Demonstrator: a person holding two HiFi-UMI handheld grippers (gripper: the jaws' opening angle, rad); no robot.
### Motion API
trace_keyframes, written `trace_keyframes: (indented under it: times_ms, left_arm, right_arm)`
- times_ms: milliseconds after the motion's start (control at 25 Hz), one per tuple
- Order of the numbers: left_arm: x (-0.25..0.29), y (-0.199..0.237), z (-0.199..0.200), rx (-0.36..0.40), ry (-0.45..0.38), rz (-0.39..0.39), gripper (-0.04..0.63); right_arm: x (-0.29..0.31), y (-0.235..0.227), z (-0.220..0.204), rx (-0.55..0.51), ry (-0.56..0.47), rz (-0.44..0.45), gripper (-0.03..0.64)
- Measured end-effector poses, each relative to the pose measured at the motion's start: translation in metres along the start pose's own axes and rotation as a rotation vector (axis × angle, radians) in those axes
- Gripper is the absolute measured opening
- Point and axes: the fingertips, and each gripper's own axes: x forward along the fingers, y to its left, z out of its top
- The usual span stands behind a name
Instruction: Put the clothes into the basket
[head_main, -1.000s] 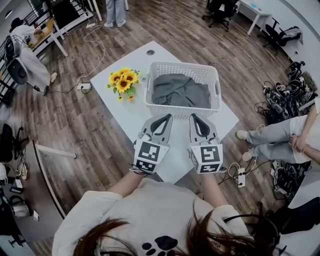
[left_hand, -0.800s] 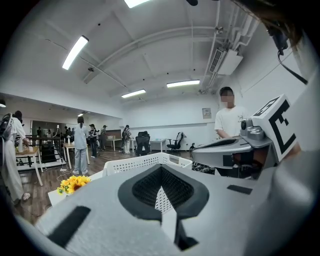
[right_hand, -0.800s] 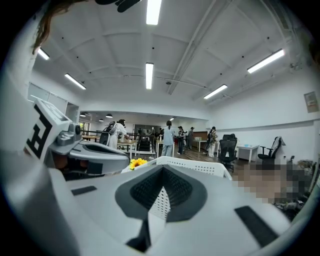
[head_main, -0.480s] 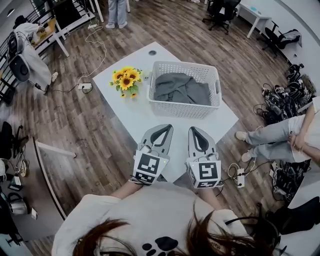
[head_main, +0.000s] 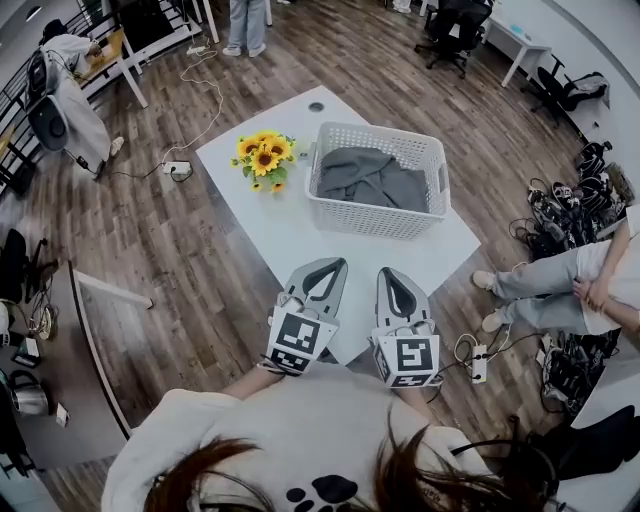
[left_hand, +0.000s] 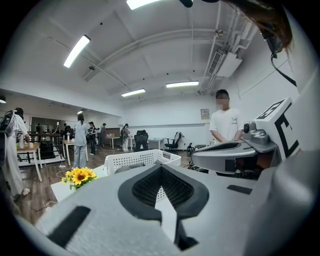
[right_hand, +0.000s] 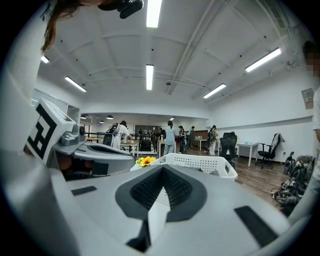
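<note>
An open-plan office or lab: wood flooring (head_main: 190, 262) surrounds the white surface (head_main: 285, 235), with office chairs (head_main: 445, 22) beyond it, a power strip (head_main: 173, 168) just beside it, and strip lights (right_hand: 150, 76) overhead.

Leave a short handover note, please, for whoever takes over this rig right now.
Grippers: the left gripper is shut and empty, over the near part of the table. The right gripper is shut and empty beside it.
Things: the grey clothes lie inside the white basket, which stands on the table next to the sunflowers.
Done: the clothes are in the basket.
Left: nothing that I can see. No other clothes show on the table.
</note>
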Motion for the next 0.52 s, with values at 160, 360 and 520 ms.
trace_keyframes:
  times_ms: [160,360,520]
  left_arm:
    - [-0.004,-0.001,-0.001,0.000,-0.002,-0.004,0.009]
    - [-0.004,-0.005,-0.003,-0.002,-0.004,-0.022,0.009]
    - [-0.003,-0.002,-0.003,-0.006,-0.001,-0.028,0.009]
  right_arm:
    - [0.000,0.010,0.002,-0.013,-0.012,0.025,0.012]
    - [-0.002,0.016,-0.002,-0.023,-0.001,0.034,0.012]
    - [-0.004,0.016,-0.004,-0.029,0.009,0.028,0.012]
